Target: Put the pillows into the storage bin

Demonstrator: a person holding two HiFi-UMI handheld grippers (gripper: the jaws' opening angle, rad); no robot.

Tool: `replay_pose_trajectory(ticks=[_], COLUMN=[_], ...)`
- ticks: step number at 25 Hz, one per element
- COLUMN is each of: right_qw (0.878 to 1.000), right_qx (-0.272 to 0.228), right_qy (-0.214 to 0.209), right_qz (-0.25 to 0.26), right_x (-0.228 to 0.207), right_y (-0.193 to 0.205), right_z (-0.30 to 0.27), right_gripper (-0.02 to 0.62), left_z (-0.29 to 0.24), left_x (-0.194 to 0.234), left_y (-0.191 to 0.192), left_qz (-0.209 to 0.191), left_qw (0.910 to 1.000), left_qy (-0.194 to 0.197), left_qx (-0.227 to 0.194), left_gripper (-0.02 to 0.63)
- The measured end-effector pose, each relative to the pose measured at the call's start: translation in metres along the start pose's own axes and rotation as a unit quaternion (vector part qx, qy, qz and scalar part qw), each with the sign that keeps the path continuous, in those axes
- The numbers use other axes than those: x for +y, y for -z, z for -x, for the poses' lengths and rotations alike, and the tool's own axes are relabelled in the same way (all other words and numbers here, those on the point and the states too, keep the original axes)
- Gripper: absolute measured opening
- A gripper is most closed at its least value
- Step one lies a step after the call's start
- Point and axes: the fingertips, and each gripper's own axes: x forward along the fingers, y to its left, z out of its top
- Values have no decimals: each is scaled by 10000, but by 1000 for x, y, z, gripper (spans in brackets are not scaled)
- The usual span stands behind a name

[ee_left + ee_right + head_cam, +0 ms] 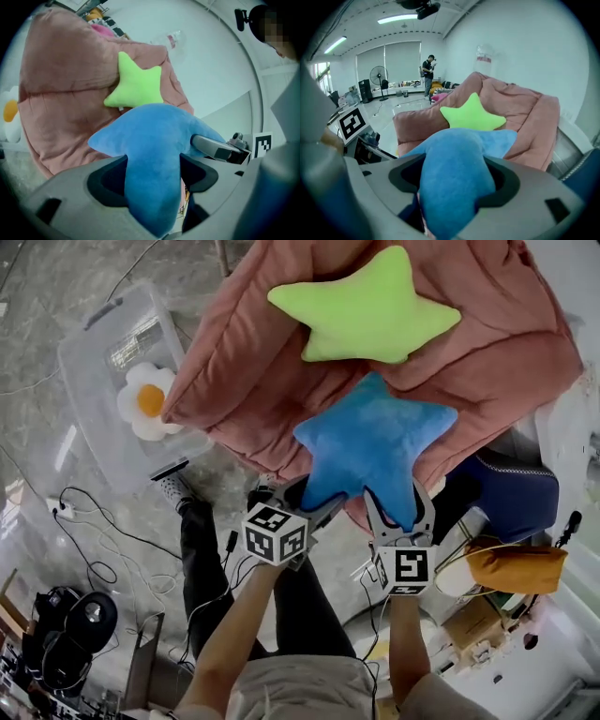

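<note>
Pillows, storage bin, two tongs: state as found.

1. Blue star pillow (370,442). It lies on the near edge of the pink cushion (253,362), with its two lower arms hanging off toward you. It is outside the bin.
2. Left gripper (314,498). Your left tongs are clamped on the pillow's lower left arm. In the left gripper view the blue plush fills the gap and touches both jaws.
3. Right gripper (398,502). Your right tongs are clamped on the pillow's lower right arm. In the right gripper view the plush bulges out between the jaws.
4. Green star pillow (366,310). It rests flat on the same cushion, farther from you and just beyond the blue star's top point. Neither tool touches it.
5. Storage bin (94,362). It is clear plastic and stands on the floor to your left of the cushion, well apart from the blue star.
6. White-and-orange egg pillow (150,401). It lies in the bin, beside the cushion's left edge.
</note>
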Motion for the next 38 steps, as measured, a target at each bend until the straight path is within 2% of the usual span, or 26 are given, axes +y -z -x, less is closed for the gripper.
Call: replay_pose_trajectory(ticks=[3,7,13,18,25,30,34,38], right_qw=[9987,9939,9850,9771,9617,9543,9514,9562], right_qx=[-446,-1029,-1593,-2018,-2642,-2823,-2822,-2445], right_qy=[212,388,655,658,74,-410,-895,-1437], right_qz=[148,-69,-141,160,731,894,854,720], right_x=[3,12,48,94,184,259,332,407], right_y=[-47,-112,-182,-242,-338,-385,-396,-379], right_z=[20,30,42,44,35,15,-14,-65], right_gripper=[325,316,308,304,301,301,301,301], left_z=[20,56,113,169,279,356,420,469], left_x=[-23,-42,-51,-47,-28,7,57,130], left_y=[-39,-98,-158,-205,-268,-297,-299,-280], left_qz=[-335,-515,-805,-1042,-1071,-979,-890,-525], left_qw=[9987,9946,9886,9806,9662,9565,9514,9510], left_qy=[114,250,392,409,175,-131,-532,-963], left_qx=[-371,-868,-1210,-1610,-2340,-2745,-2901,-2890], left_gripper=[336,334,331,330,327,327,326,327])
